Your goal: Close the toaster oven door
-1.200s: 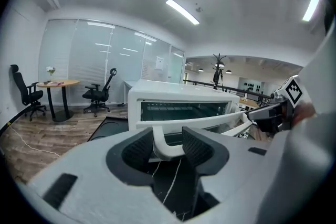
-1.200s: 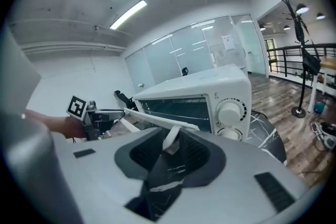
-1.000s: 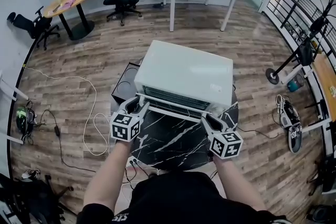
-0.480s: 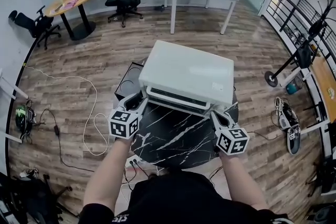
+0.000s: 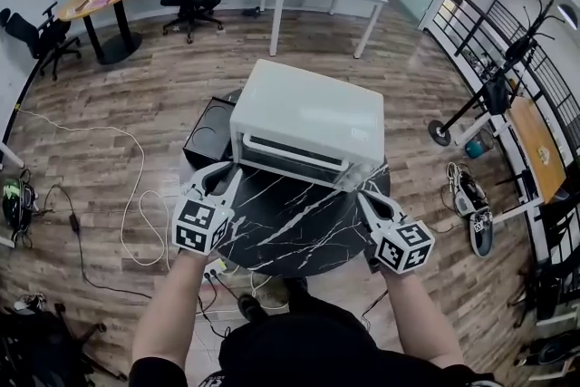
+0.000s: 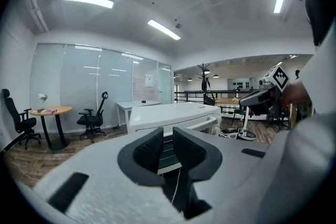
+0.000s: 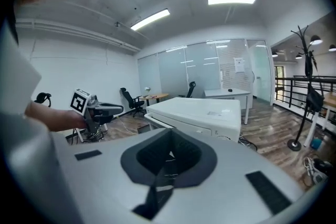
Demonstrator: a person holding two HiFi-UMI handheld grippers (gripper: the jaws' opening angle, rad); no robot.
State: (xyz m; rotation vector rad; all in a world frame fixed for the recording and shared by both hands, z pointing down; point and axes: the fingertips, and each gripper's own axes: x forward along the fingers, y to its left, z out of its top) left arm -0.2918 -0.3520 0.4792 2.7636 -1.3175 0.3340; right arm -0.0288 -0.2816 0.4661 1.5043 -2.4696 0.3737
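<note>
Left gripper (image 6: 168, 136): jaws closing, a narrow slit left between the pads, nothing in it. Through the slit, only this gripper's view shows a strip of the oven front. Right gripper (image 7: 169, 152): clenched, pads meeting, empty.

Head view: left gripper (image 5: 222, 175) sits near the front left corner of the white box-shaped toaster oven (image 5: 308, 118), and right gripper (image 5: 365, 199) near its front right corner. Neither touches it.

The oven stands at the far part of the round black marble-pattern table top (image 5: 290, 236). Its door (image 5: 290, 160) is upright against the front, handle bar across the top edge; it looks shut.

Cross-checks: left gripper view shows the oven (image 6: 168, 113) straight ahead and the other gripper's marker cube (image 6: 278, 77) at far right. Right gripper view shows the oven (image 7: 199, 110) from its right corner and the left gripper (image 7: 86, 105) held at the left.

Head view only: a black open box (image 5: 207, 133) beside the oven's left side, past the table edge.
</note>
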